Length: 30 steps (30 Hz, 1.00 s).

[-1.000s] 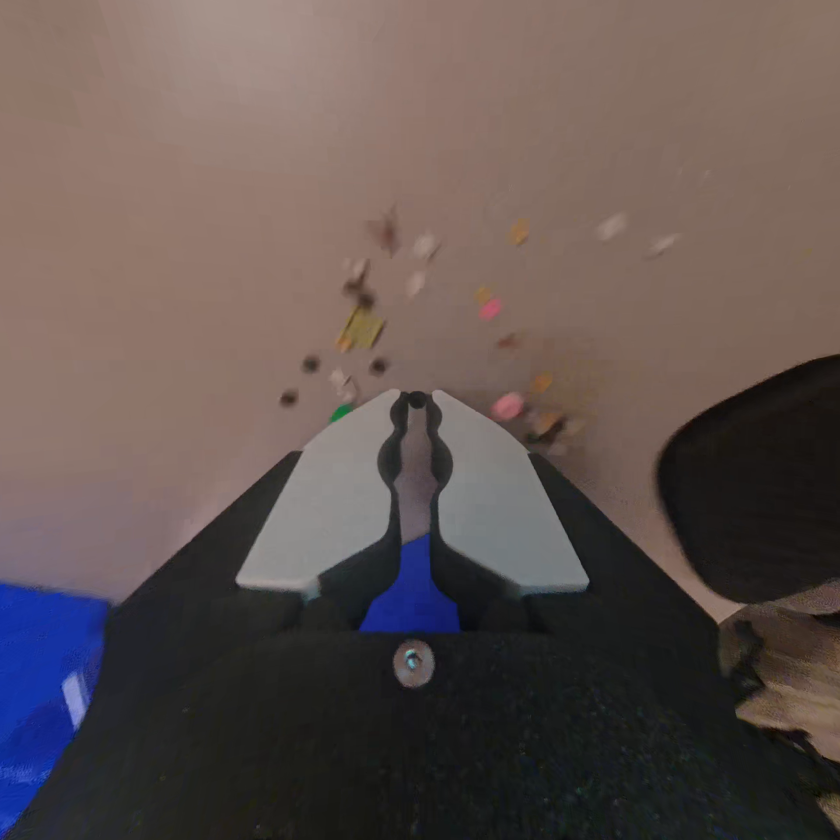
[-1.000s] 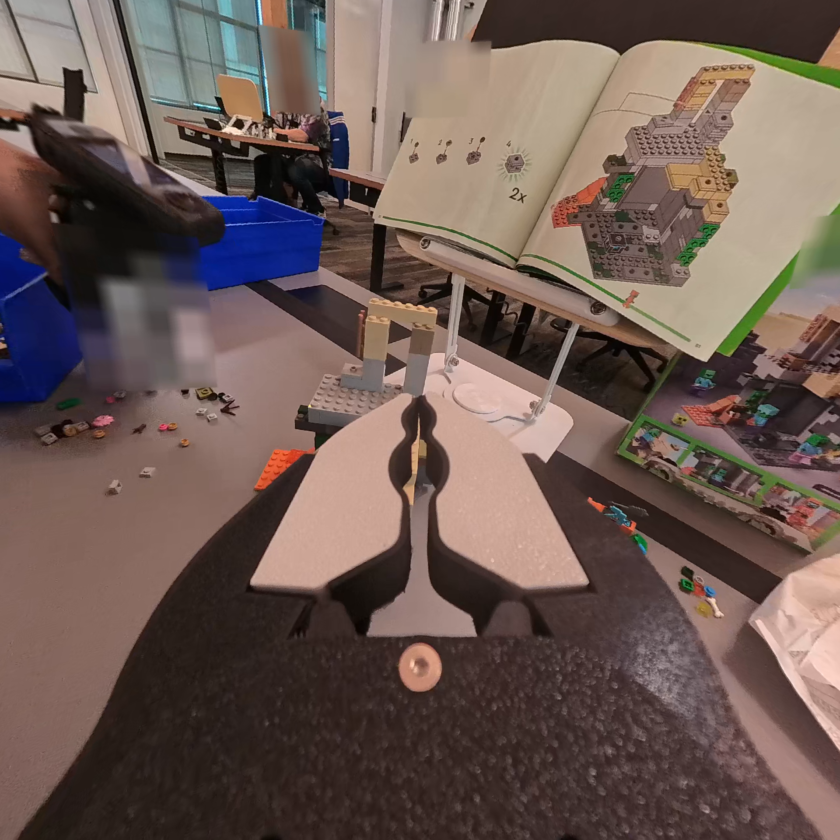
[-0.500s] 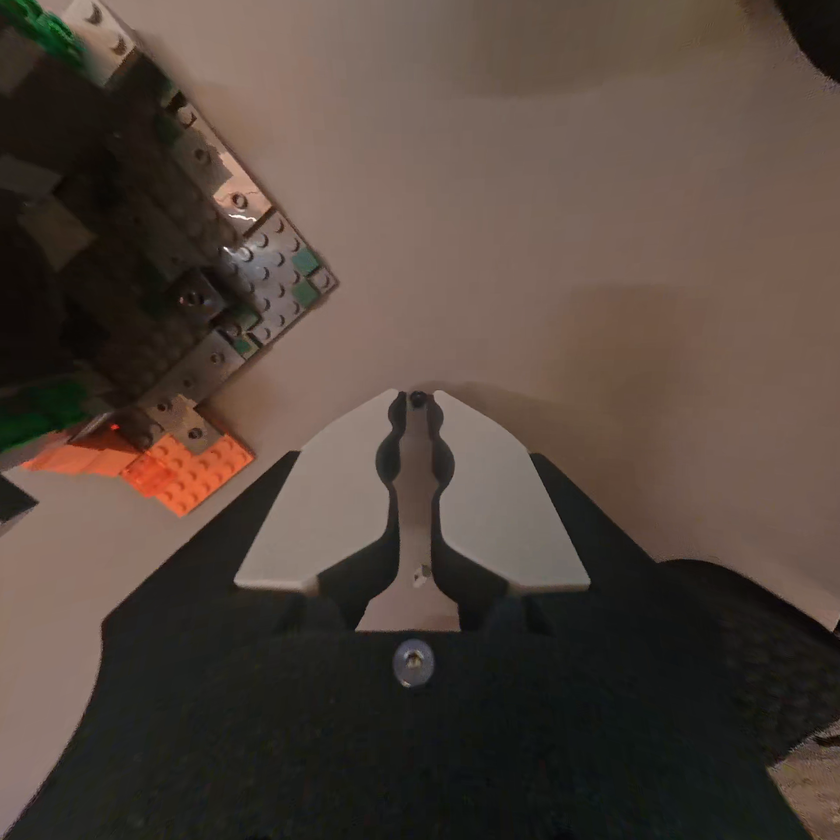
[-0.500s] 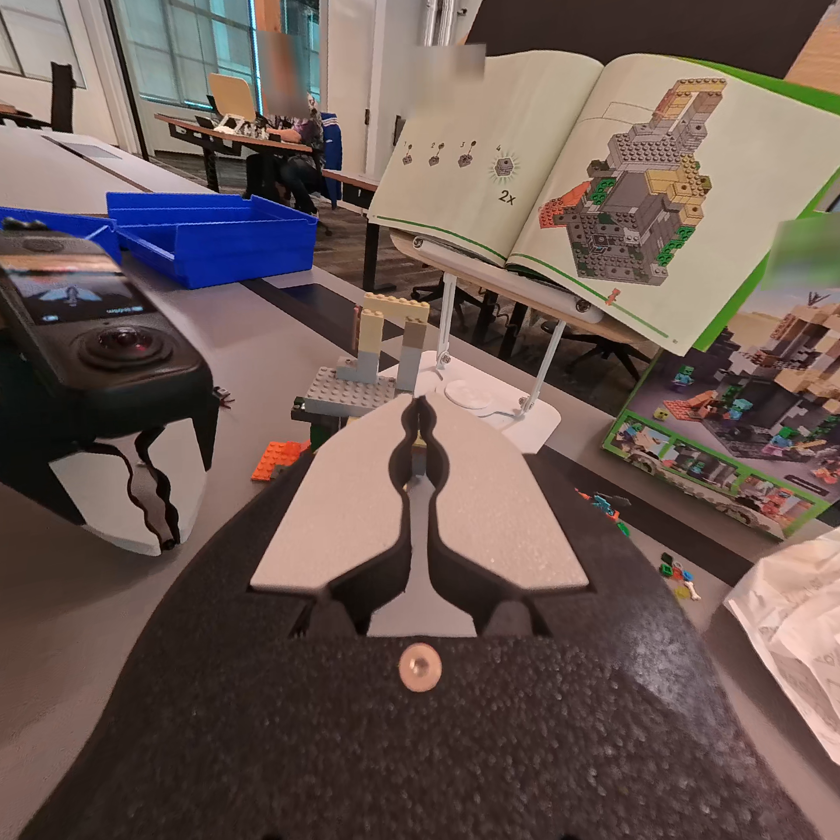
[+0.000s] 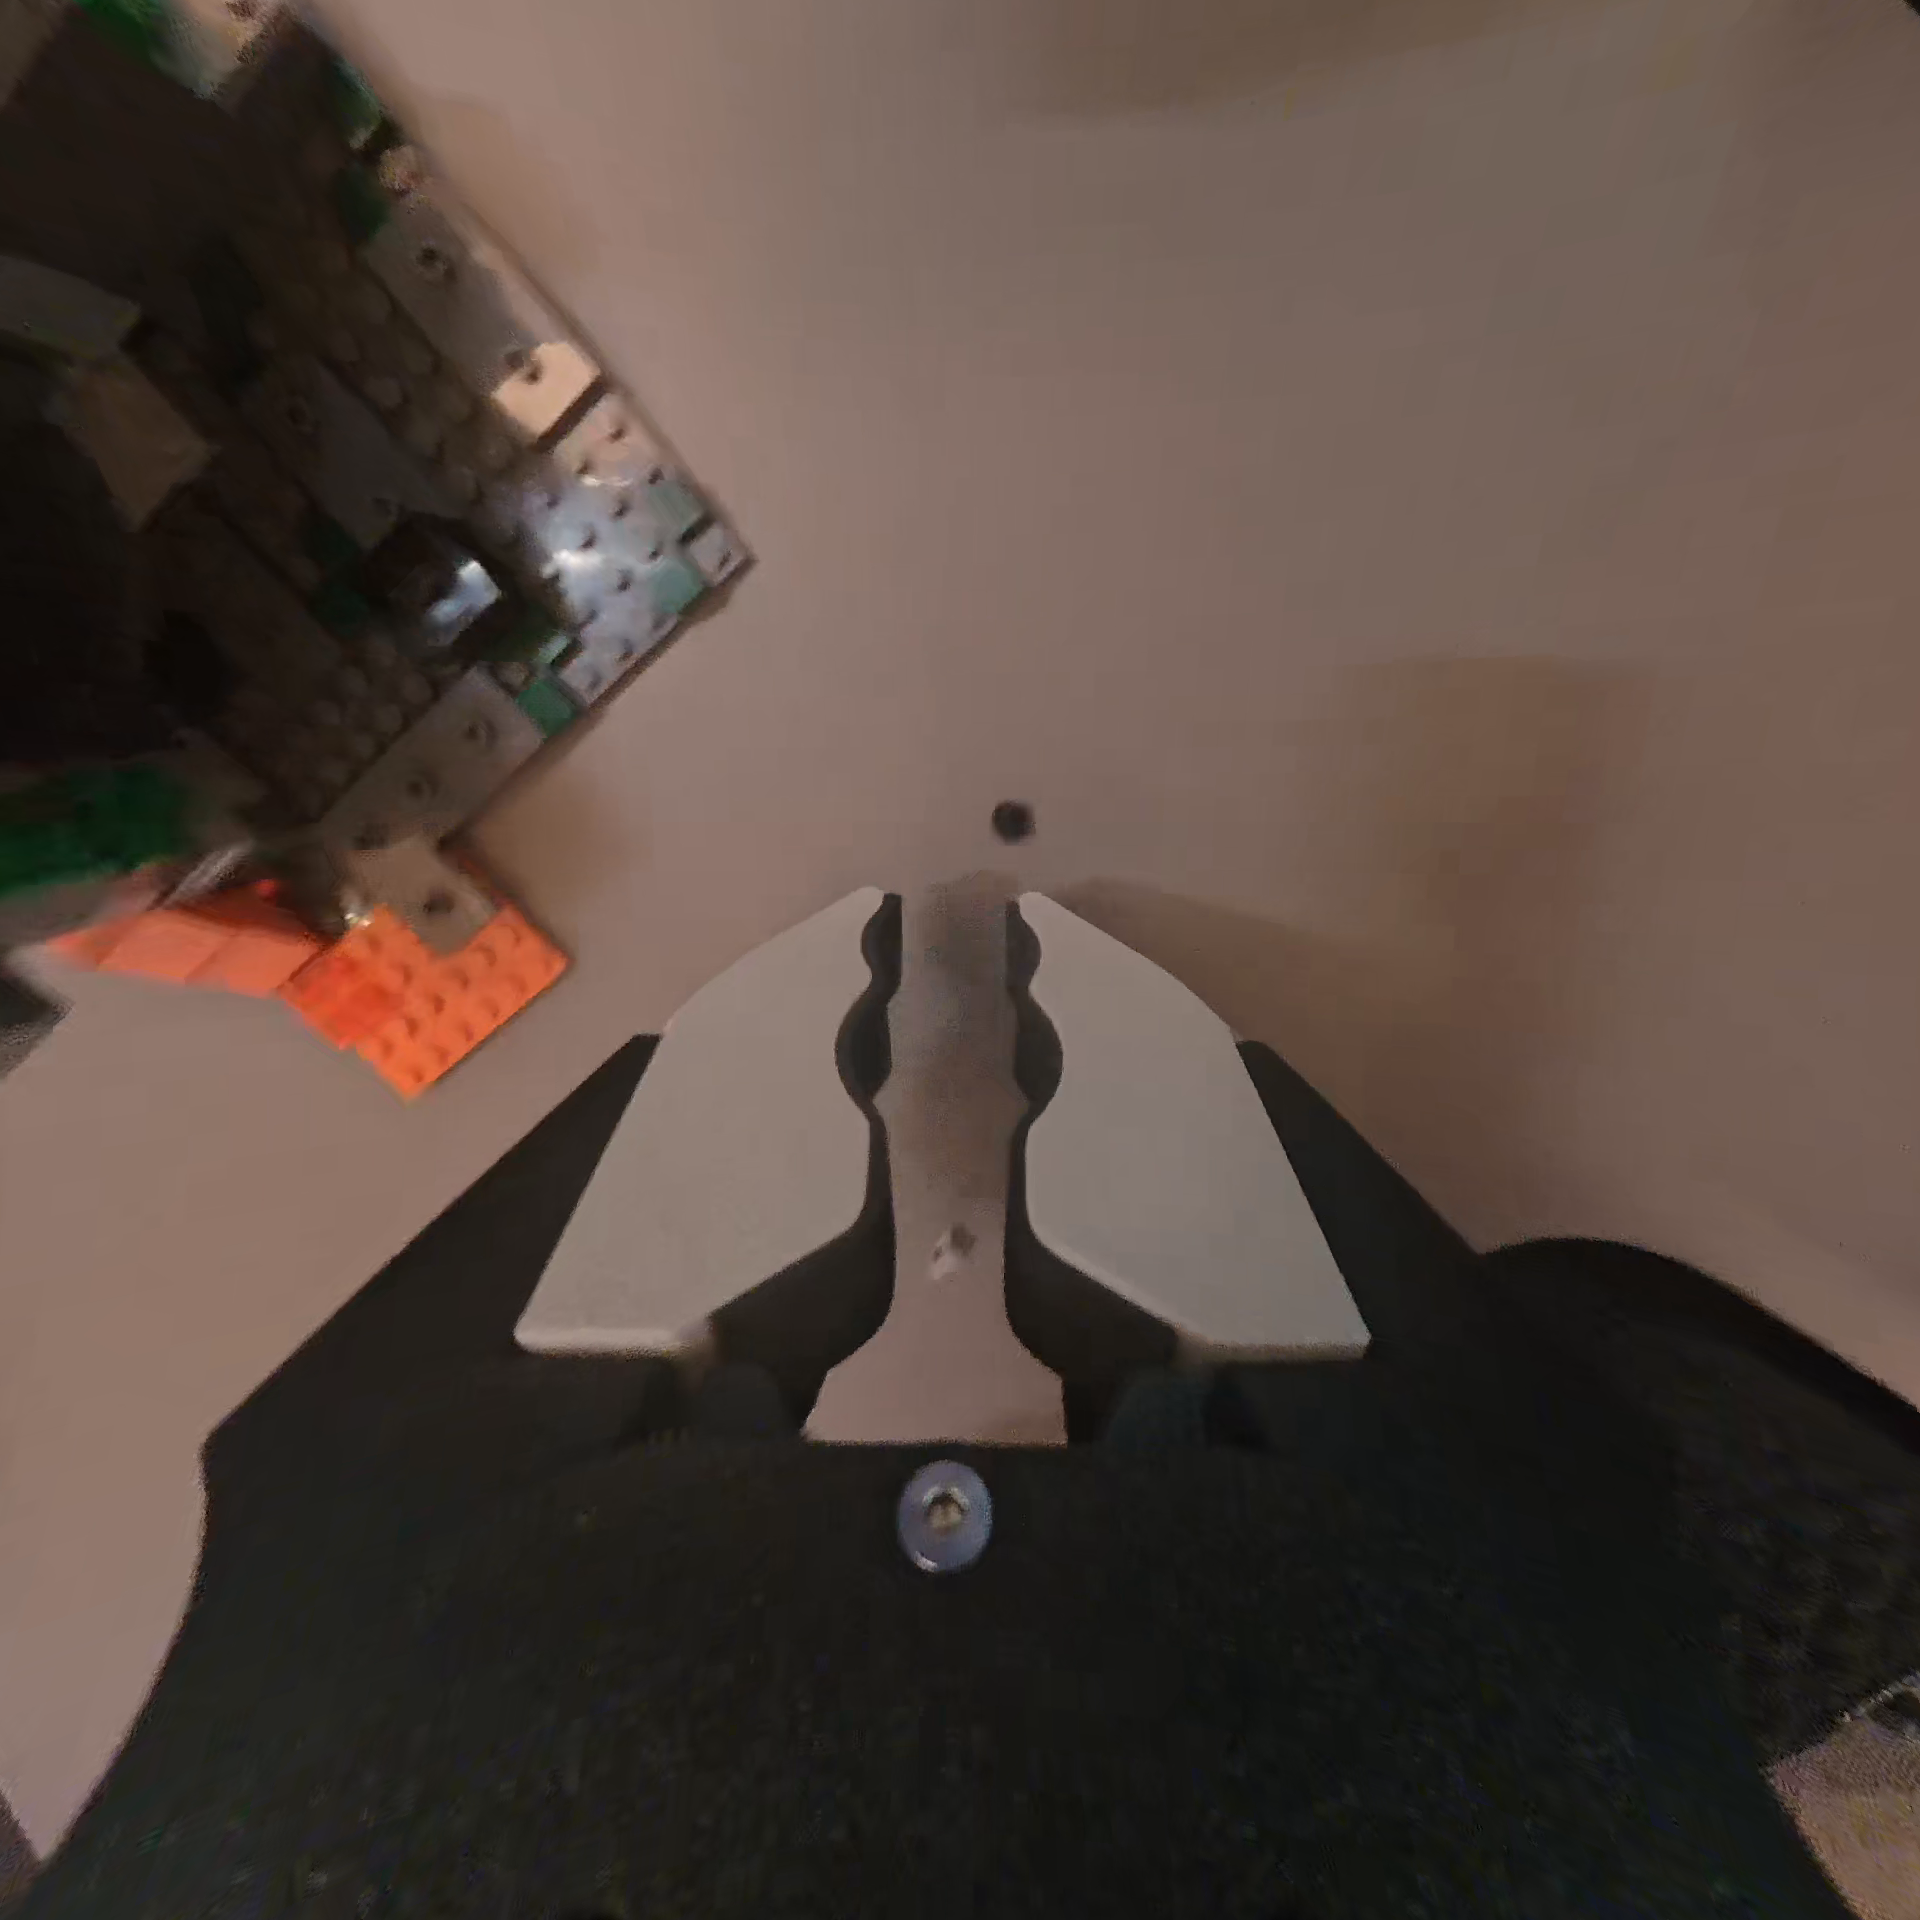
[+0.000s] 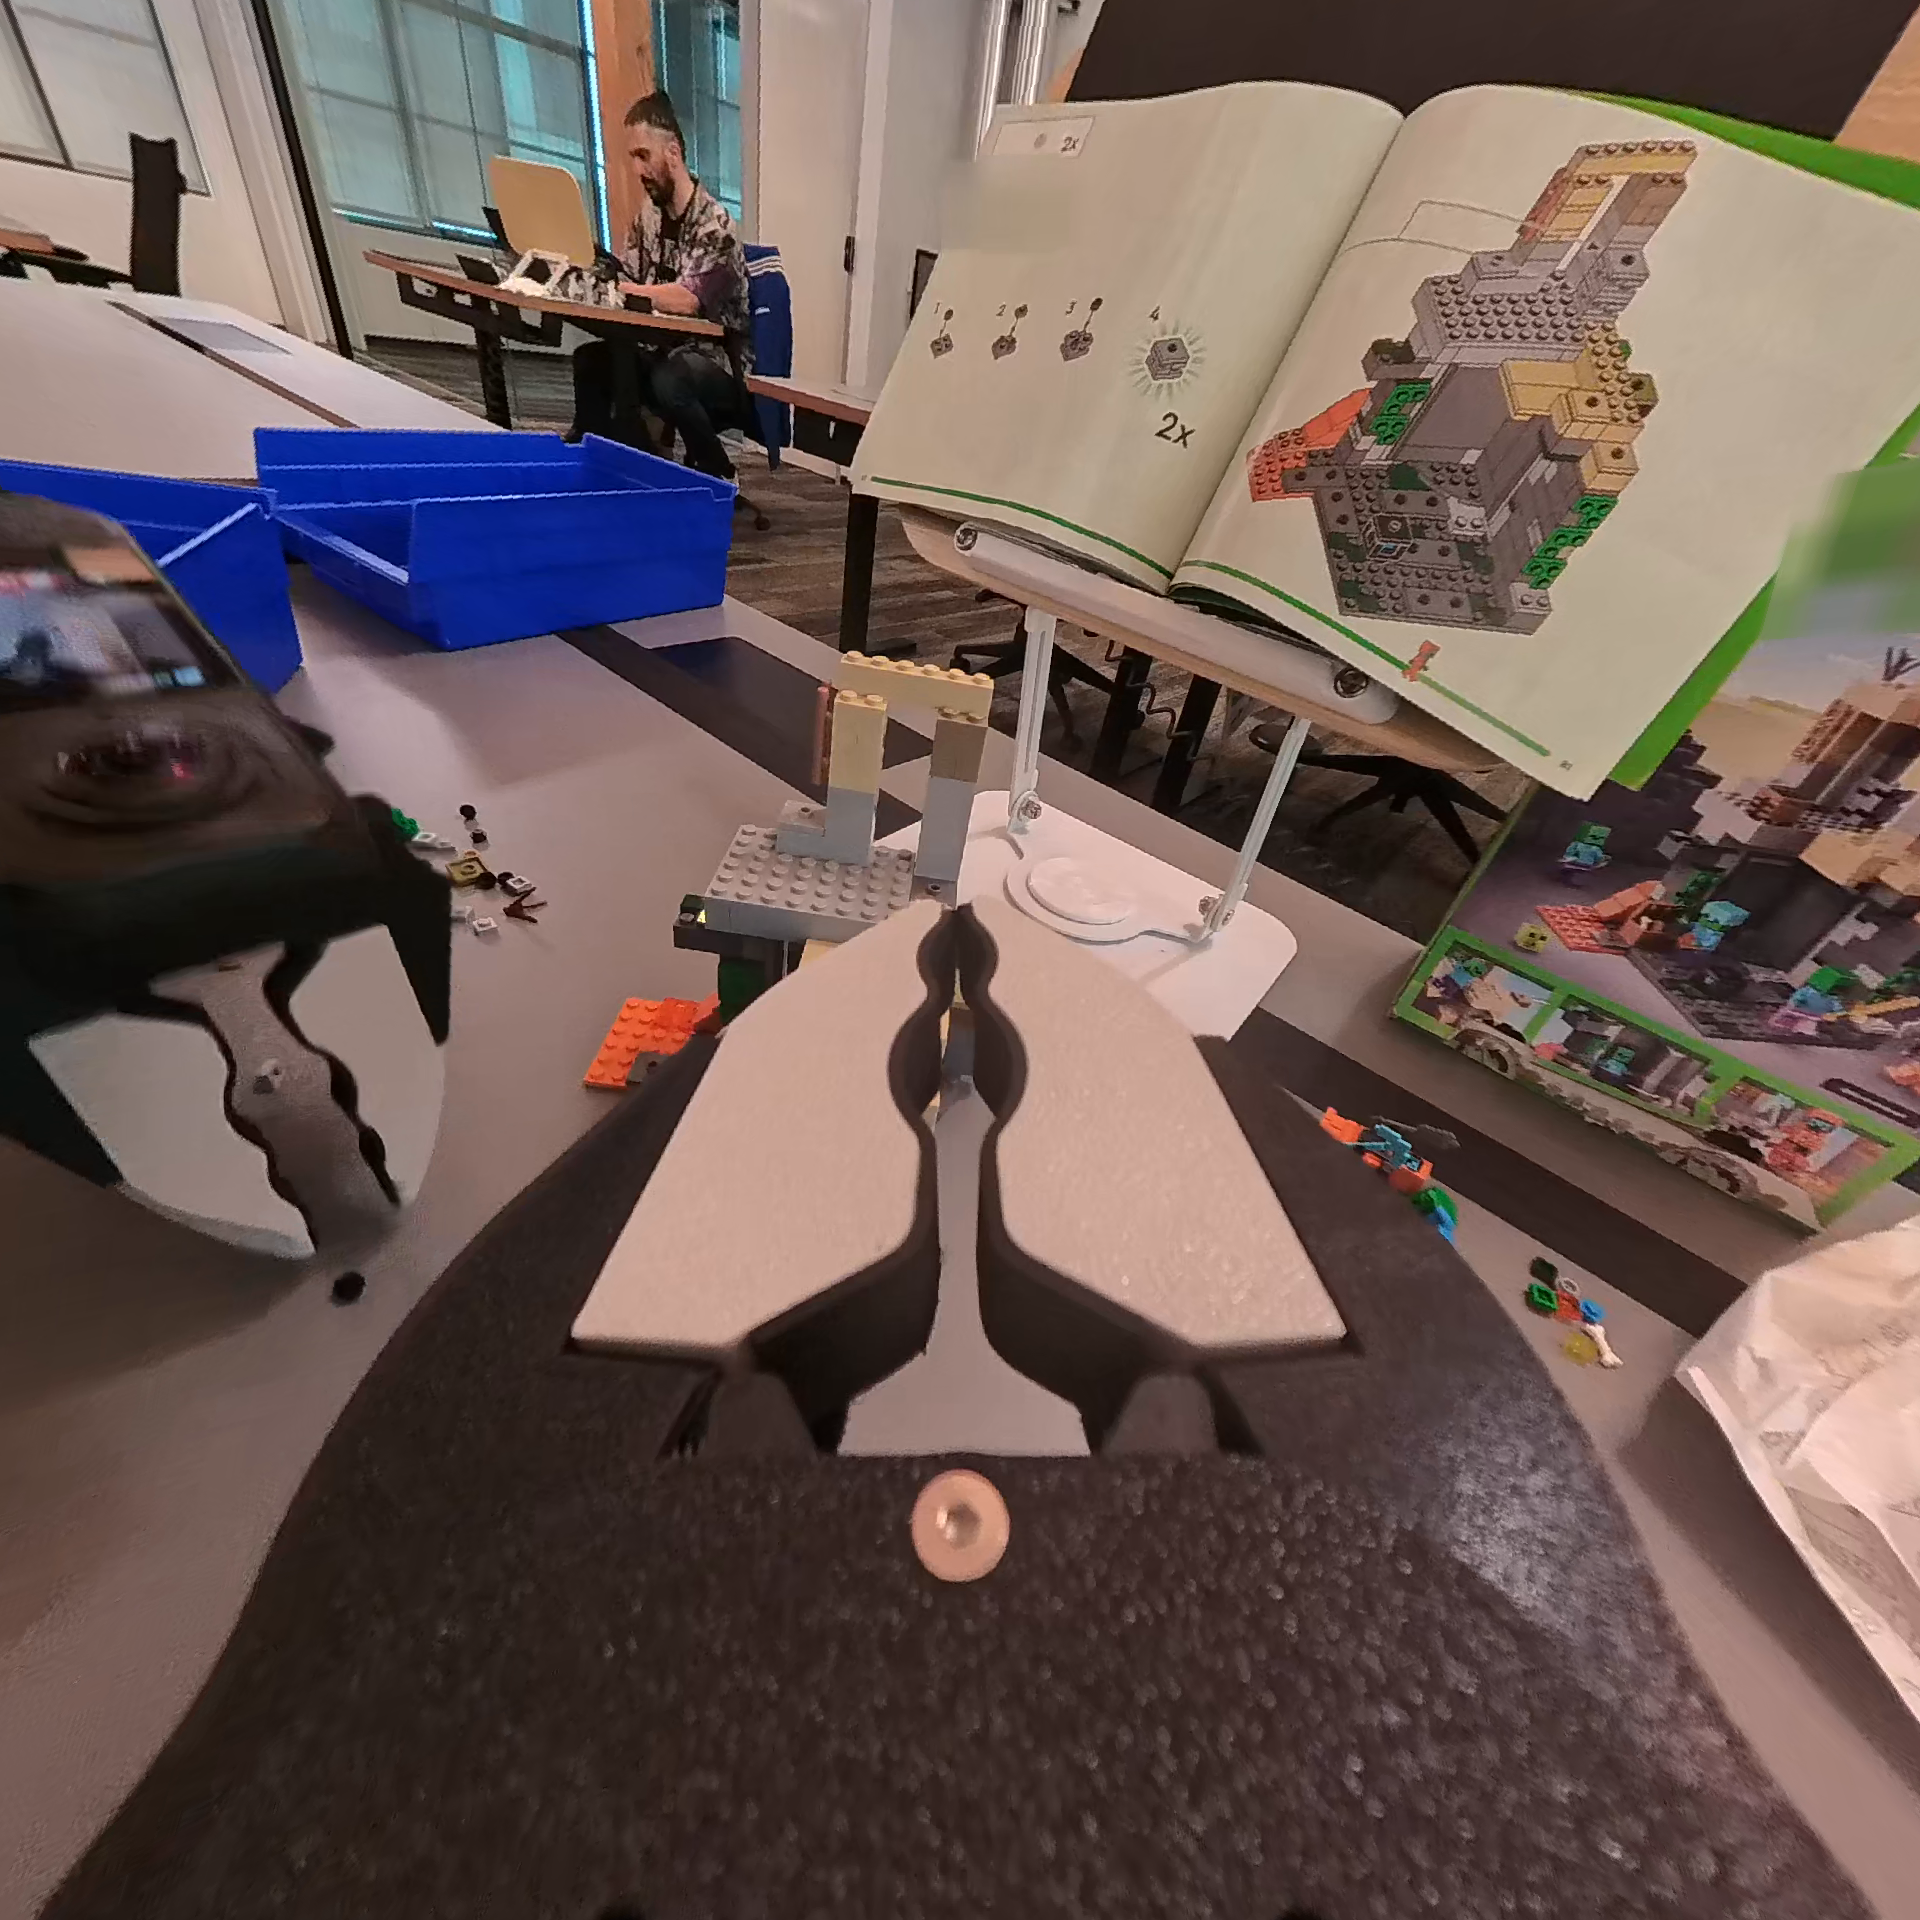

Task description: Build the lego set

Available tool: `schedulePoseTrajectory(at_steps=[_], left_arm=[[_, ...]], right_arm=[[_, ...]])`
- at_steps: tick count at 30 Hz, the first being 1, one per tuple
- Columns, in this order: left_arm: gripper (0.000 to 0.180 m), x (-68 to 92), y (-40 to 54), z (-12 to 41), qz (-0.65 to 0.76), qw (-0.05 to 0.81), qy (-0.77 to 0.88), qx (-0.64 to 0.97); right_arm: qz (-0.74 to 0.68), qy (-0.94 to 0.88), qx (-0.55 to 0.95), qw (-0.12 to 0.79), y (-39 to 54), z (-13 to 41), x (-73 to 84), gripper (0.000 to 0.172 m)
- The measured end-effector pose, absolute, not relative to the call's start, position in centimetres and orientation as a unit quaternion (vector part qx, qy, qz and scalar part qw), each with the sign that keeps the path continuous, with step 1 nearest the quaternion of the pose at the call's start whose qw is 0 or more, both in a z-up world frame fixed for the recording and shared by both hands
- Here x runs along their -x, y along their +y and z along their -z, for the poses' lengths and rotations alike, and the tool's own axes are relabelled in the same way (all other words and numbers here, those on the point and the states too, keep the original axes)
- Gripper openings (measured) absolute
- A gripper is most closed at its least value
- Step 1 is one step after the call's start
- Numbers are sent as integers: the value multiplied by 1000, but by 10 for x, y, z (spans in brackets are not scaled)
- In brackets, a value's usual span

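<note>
Left gripper point(image 5: 951, 899): released, jaws apart over bare grey worktop point(image 5: 1351, 416), nothing between them. Small round black stud point(image 5: 1010, 821) lying just ahead of the tips, not touched. Grey, green and orange brick-built model point(image 5: 343, 623) ahead to the left, apart. Right gripper point(image 6: 956, 914): clenched, tips meeting, grasp contents not discernible. Same model point(image 6: 821, 883) directly ahead; open instruction booklet on white stand point(image 6: 1299, 364) above right.
</note>
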<state>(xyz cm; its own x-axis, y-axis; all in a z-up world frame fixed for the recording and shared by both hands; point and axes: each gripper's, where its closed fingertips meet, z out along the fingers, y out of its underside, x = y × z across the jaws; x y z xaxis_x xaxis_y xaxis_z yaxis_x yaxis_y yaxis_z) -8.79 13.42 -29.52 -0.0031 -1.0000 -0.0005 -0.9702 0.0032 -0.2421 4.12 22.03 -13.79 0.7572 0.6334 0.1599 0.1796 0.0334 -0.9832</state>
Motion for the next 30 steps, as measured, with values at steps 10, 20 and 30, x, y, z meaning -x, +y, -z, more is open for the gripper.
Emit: schedulePoseTrajectory(at_steps=[10, 20, 30], left_arm=[[16, 228, 236, 245, -12, 133, 566, 813], [18, 304, 263, 288, -31, 66, 519, 852], [16, 312, 270, 310, -26, 43, 519, 853]], right_arm=[[-175, -307, 676, 647, 220, 142, -38, 0], [-171, -308, 681, 643, 222, 147, -38, 0], [-169, -309, 687, 636, 225, 153, -39, 0]])
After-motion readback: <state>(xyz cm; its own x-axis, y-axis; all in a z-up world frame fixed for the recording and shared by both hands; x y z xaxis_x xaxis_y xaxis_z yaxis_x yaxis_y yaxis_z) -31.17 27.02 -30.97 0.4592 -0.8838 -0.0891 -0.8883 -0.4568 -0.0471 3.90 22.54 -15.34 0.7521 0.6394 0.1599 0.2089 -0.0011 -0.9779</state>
